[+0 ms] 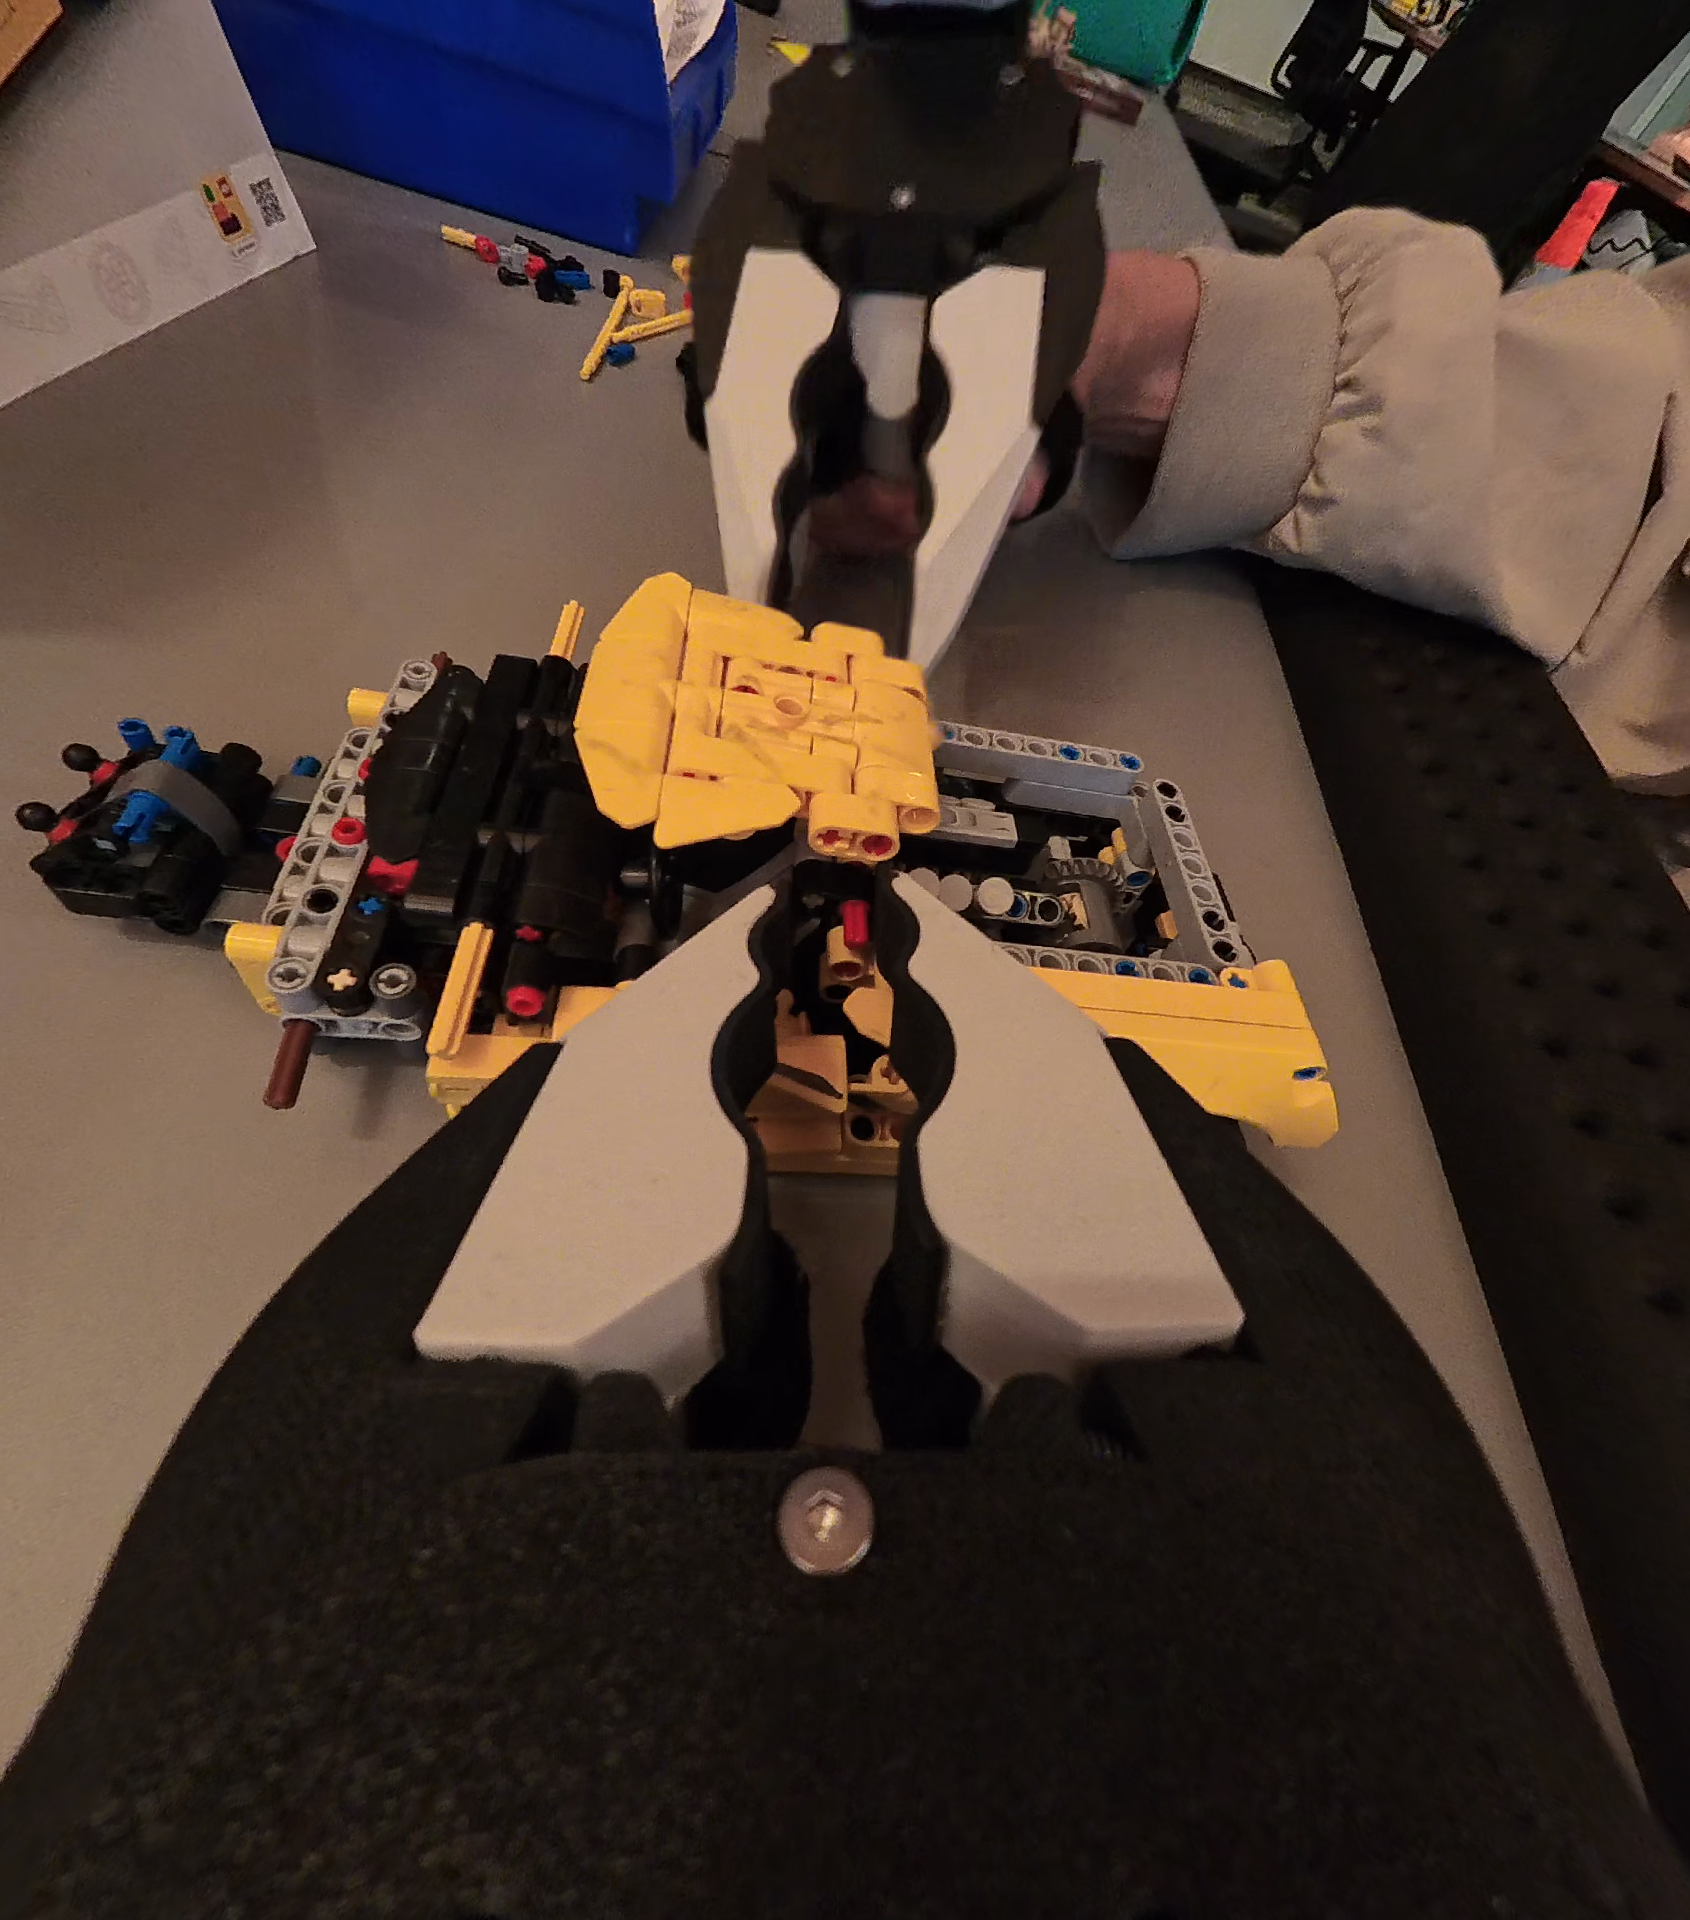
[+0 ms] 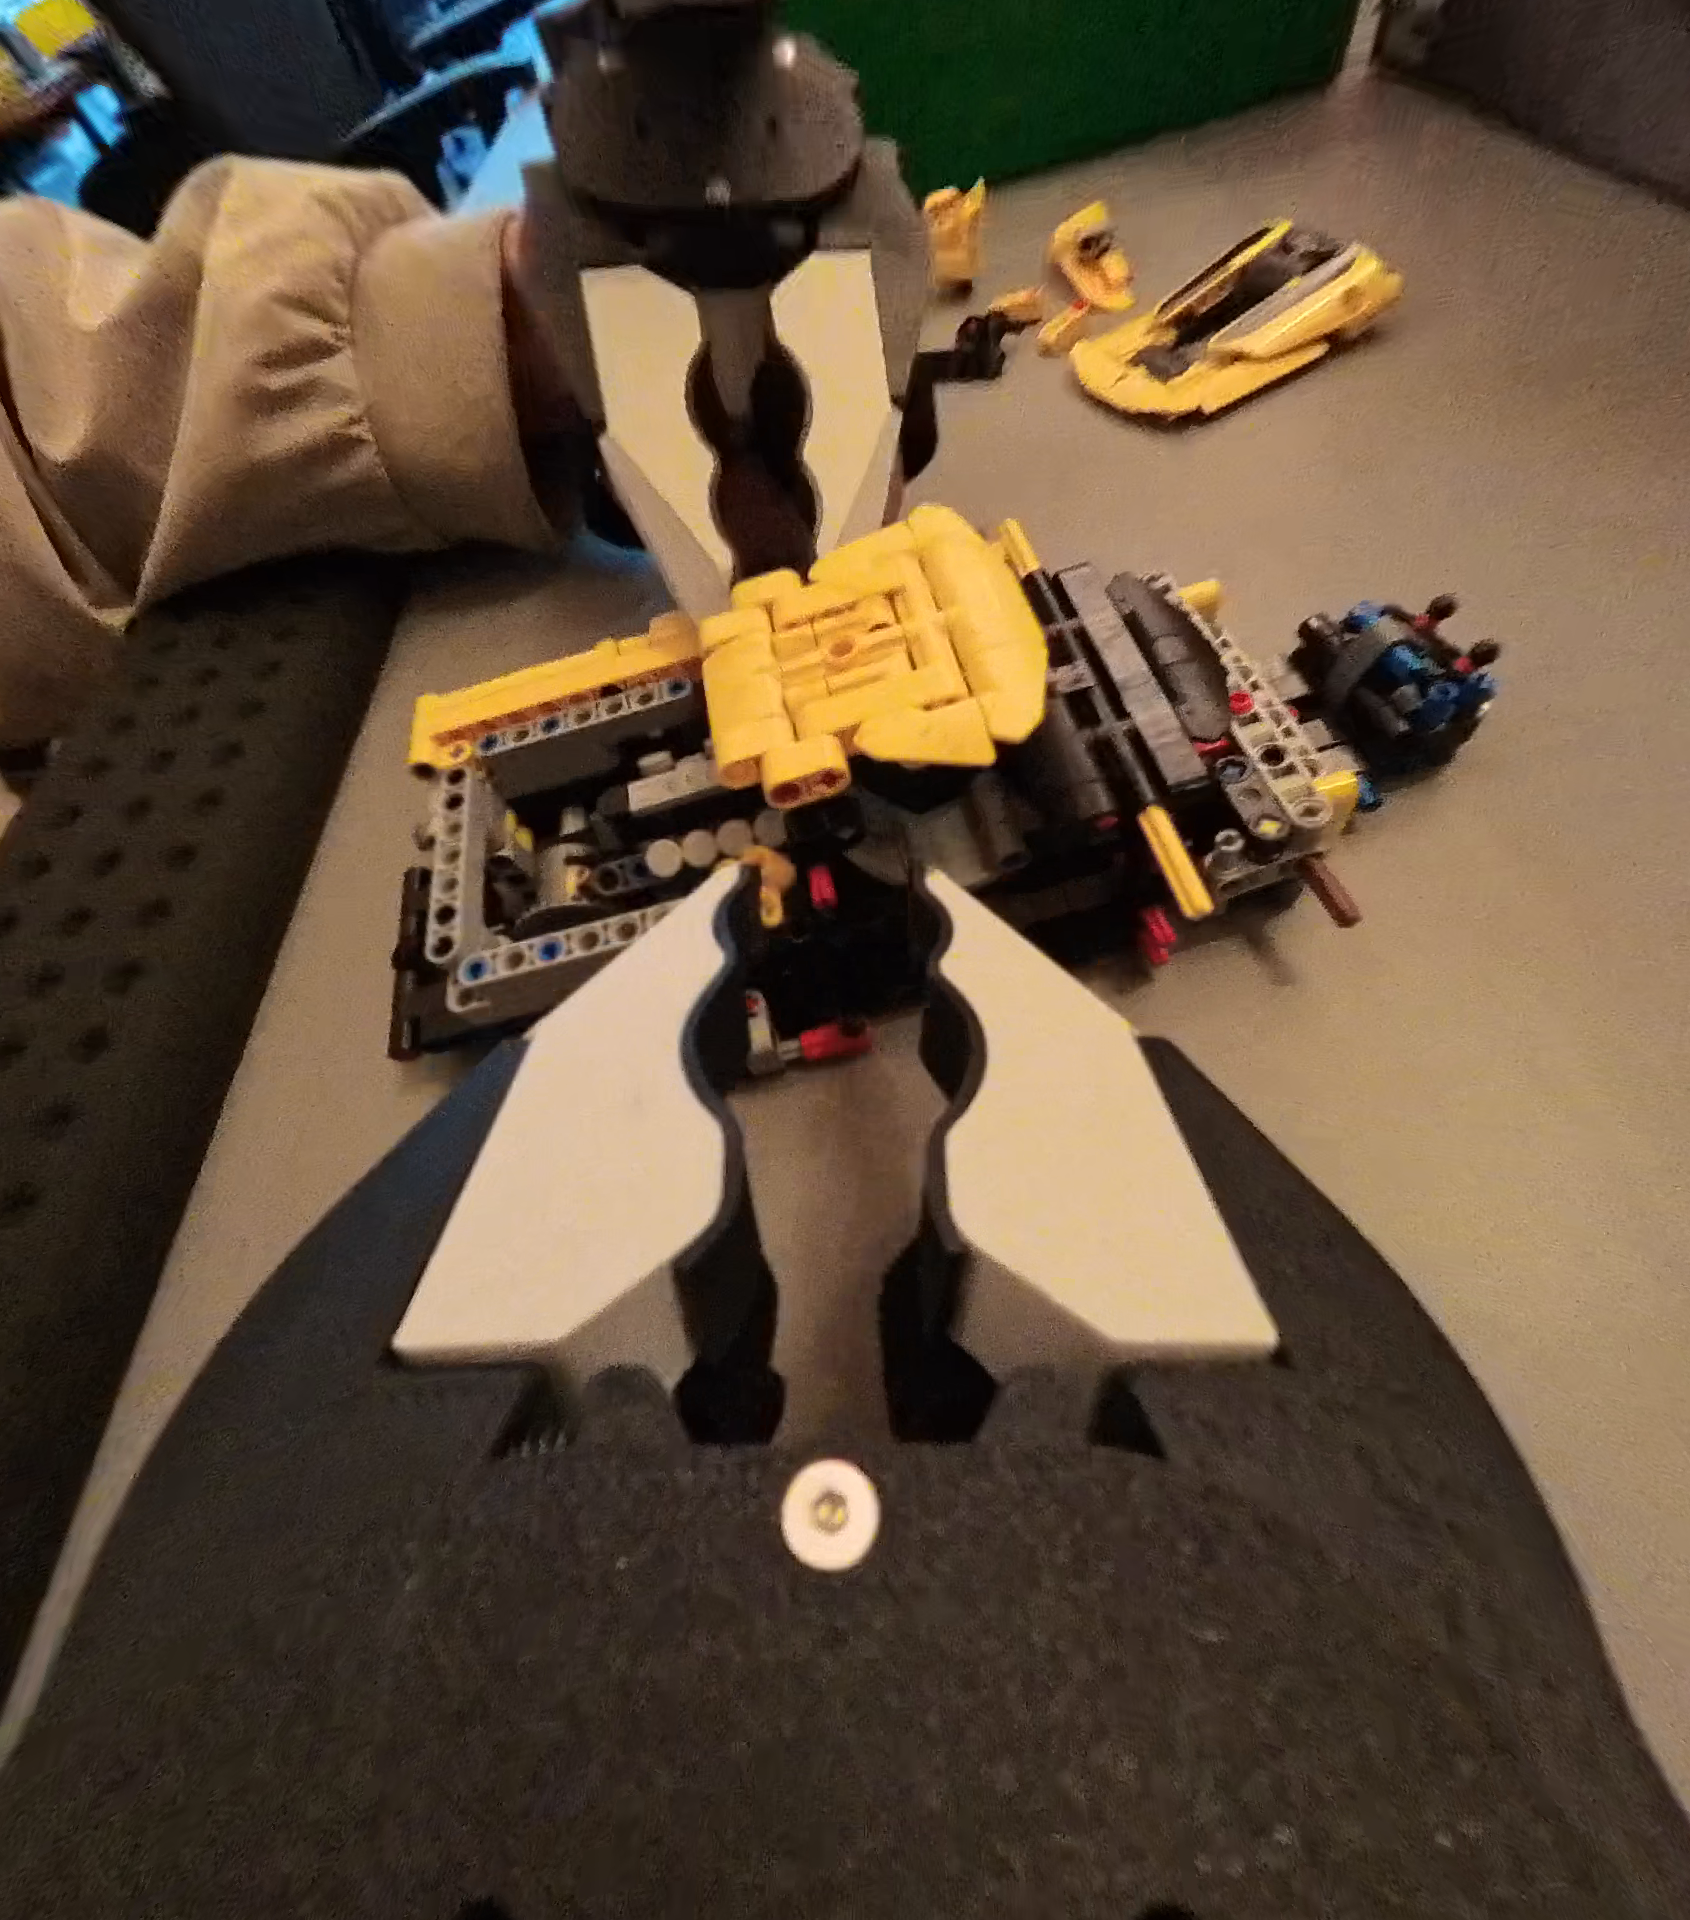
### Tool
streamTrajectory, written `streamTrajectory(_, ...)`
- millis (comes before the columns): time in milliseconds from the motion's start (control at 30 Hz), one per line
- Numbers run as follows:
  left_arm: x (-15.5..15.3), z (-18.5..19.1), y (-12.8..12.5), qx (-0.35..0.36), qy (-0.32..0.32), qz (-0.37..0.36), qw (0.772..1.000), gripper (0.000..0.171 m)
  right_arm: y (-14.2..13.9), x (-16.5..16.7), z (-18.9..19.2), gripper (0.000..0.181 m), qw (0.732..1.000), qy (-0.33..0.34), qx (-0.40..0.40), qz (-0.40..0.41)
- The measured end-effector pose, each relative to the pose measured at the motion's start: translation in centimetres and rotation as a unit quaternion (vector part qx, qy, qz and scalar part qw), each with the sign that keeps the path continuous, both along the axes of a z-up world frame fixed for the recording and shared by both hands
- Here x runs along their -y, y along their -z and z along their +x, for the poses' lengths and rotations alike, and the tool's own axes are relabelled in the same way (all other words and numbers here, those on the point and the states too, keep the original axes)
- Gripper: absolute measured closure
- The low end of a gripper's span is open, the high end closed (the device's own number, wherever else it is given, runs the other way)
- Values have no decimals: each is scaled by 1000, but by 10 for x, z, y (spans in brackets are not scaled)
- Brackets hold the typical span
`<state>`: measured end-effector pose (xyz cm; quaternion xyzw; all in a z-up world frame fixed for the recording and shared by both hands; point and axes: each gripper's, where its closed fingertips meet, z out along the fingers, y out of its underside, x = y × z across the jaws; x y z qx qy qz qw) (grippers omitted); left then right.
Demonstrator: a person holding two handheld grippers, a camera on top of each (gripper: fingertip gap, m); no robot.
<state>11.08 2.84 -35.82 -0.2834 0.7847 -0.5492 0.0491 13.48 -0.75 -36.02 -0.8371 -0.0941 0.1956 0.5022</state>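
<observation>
A yellow and black brick-built car chassis (image 1: 467,810) lies on the grey table (image 1: 145,1143). A yellow roof panel (image 1: 747,727) sits raised over its middle. My left gripper (image 1: 838,883) has its jaws drawn narrow at the panel's near tab with two red holes and seems to pinch it. It also shows in the right wrist view (image 2: 768,561), at the panel's far edge. My right gripper (image 2: 830,883) is open, with its tips just short of the panel (image 2: 882,665) above the chassis (image 2: 1132,675). In the left wrist view the right gripper (image 1: 851,623) meets the panel's far edge.
A blue bin (image 1: 488,94), loose small pieces (image 1: 550,270) and a paper sheet (image 1: 41,281) lie at the back. A yellow body shell (image 2: 1236,312) and a green box (image 2: 1059,73) lie beyond. A black perforated mat (image 1: 1547,935) borders the table. A beige sleeve (image 1: 1443,436) reaches in.
</observation>
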Motion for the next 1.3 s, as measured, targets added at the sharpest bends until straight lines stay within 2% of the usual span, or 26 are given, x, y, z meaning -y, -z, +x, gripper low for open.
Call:
streamTrajectory(67,0,0,0,-1,-2,-1,1000,158,3,4,-9,162,999,-32,-11,-16)
streamTrajectory(200,0,0,0,-2,-3,-1,1000,158,3,10,1,165,1000,-10,13,-15)
streamTrajectory(300,0,0,0,-5,-2,-3,1000,158,6,17,20,167,998,24,36,-41)
streamTrajectory(433,1,0,0,-2,-2,-1,1000,158,0,45,57,172,991,90,77,-54)
streamTrajectory(500,1,-1,0,-3,-1,-2,1000,158,3,73,83,169,982,138,93,-92)
streamTrajectory(600,1,-1,0,-5,-1,-3,1000,158,-2,131,104,151,965,207,19,-160)
streamTrajectory(633,1,-1,0,-4,-1,-2,1000,158,-19,144,108,151,964,231,-10,-134)
streamTrajectory(667,1,-1,0,-4,-1,-2,1000,158,-37,156,117,159,961,261,-23,-93)
streamTrajectory(700,1,-1,0,-4,0,-2,1000,158,-35,181,138,165,940,321,5,-116)
streamTrajectory(733,1,-1,0,-4,0,-3,1000,158,-17,214,153,171,909,368,43,-191)
streamTrajectory(767,1,-1,0,-6,1,-3,1000,158,-10,225,149,157,907,365,36,-208)
streamTrajectory(833,1,-1,0,-8,1,-5,1000,158,-30,221,147,161,921,368,-7,-129)
streamTrajectory(867,1,-1,0,-7,1,-4,1000,158,-26,234,159,171,902,404,13,-151)
streamTrajectory(900,1,-1,0,-7,0,-4,1000,158,-17,247,167,167,887,419,43,-188)
streamTrajectory(967,1,-1,0,-8,0,-5,1000,158,-23,238,163,162,904,402,18,-147)
streamTrajectory(1033,1,-1,0,-7,-1,-4,1000,158,-25,247,173,166,888,432,29,-152)
streamTrajectory(1067,1,-1,0,-6,-2,-4,1000,158,-27,244,173,166,893,427,33,-142)
streamTrajectory(1233,1,-1,0,-8,0,-5,1000,158,-59,207,167,165,919,392,33,-33)
streamTrajectory(1300,1,-1,0,-8,0,-5,1000,158,-61,195,165,164,923,382,38,-22)
